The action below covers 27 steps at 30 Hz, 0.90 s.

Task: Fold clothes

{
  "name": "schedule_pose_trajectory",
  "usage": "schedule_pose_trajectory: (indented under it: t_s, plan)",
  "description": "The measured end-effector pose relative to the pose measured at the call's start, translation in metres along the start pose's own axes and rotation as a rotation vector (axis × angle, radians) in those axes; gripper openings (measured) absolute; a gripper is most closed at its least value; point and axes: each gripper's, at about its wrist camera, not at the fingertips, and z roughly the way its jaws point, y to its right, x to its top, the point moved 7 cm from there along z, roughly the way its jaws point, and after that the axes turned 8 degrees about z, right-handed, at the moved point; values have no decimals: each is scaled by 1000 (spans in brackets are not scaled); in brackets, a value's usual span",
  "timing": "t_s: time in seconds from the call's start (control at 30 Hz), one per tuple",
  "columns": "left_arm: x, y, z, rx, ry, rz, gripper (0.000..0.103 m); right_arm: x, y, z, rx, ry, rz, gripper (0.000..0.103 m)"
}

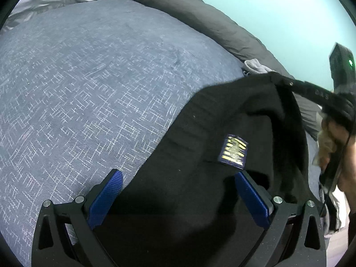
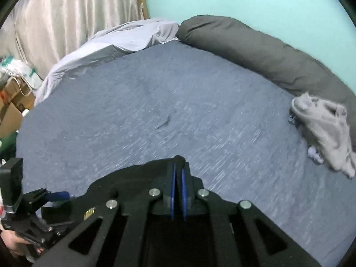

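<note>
A black garment (image 1: 211,122) with a small blue and gold patch (image 1: 233,151) lies on the near right of the bed. My left gripper (image 1: 178,175) hovers just over it, open, its blue pads (image 1: 106,195) wide apart with nothing pinched. From the right, my right gripper (image 1: 278,79) has the garment's far edge pinched and raised, so the cloth hangs in a fold. In the right wrist view the right gripper (image 2: 178,166) is shut, with black fabric (image 2: 138,173) bunched at its tips. The left gripper (image 2: 55,195) shows at the lower left, held by a hand (image 2: 13,242).
A blue-grey patterned bed cover (image 1: 89,77) stretches far and left. A dark grey bolster (image 2: 255,46) lines the far edge by the mint wall. Crumpled grey clothing (image 2: 322,129) lies at the right. A lavender sheet (image 2: 133,37), a curtain (image 2: 66,11) and boxes (image 2: 13,111) are at the left.
</note>
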Motion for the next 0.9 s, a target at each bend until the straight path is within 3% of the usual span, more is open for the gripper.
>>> schedule_pose_trajectory:
  t_s: [0.13,0.2,0.3,0.37,0.4,0.57,0.77,0.9]
  plan:
    - [-1,-1,3,7,-9,-1,103,-25,3,38,-52,-126,-24,5]
    - [-1,-1,4,8,-11,-1,103,-38,9,57,-42,-193,30,8]
    - [-1,-2,4,9,-13,-1,103,-45,29,61,-72,-198,84,16]
    - [-1,-2,4,9,-15,-1,103,-38,48,43,-46,-139,138,44]
    - [-1,-2,5,9,-15,-1,103,-34,61,33,-34,-113,174,47]
    - [-2,-2,5,9,-19,-1,103,-48,136,-11,-45,-96,287,48]
    - [-2,4,7,14,-25,12,103,-119,189,-24,-105,-246,268,48]
    - [-2,8,10,21,-30,21,103,-148,215,-24,-124,-257,318,48]
